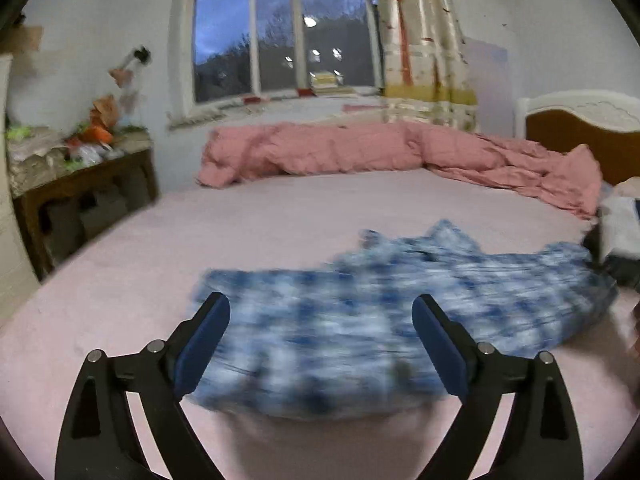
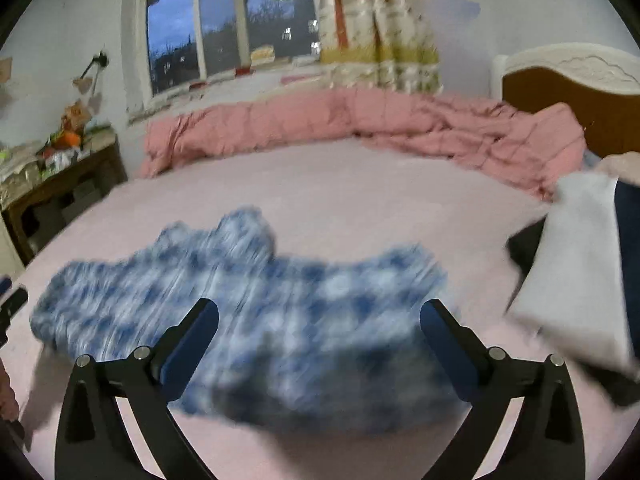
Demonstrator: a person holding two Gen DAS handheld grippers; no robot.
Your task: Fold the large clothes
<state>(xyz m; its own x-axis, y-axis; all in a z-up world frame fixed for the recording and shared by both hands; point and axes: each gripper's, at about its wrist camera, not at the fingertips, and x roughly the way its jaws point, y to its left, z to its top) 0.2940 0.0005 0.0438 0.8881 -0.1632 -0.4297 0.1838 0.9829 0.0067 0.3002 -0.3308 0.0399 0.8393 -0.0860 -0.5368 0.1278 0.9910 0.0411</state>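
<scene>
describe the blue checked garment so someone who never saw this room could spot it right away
Start at the big bed with the pale pink sheet under the window. The blue checked garment lies spread on its near part, well clear of the pink quilt bunched along the far edge. It is the only blue-and-white patterned cloth there.

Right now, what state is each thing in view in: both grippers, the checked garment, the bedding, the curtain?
left gripper: open, nothing between the pads.
right gripper: open, holding nothing.
blue checked garment: lying loose and rumpled on the bed, blurred, not gripped.
pink quilt: bunched along the far edge of the bed.
curtain: drawn aside, window uncovered.
white folded cloth: lying at the right of the bed.
</scene>
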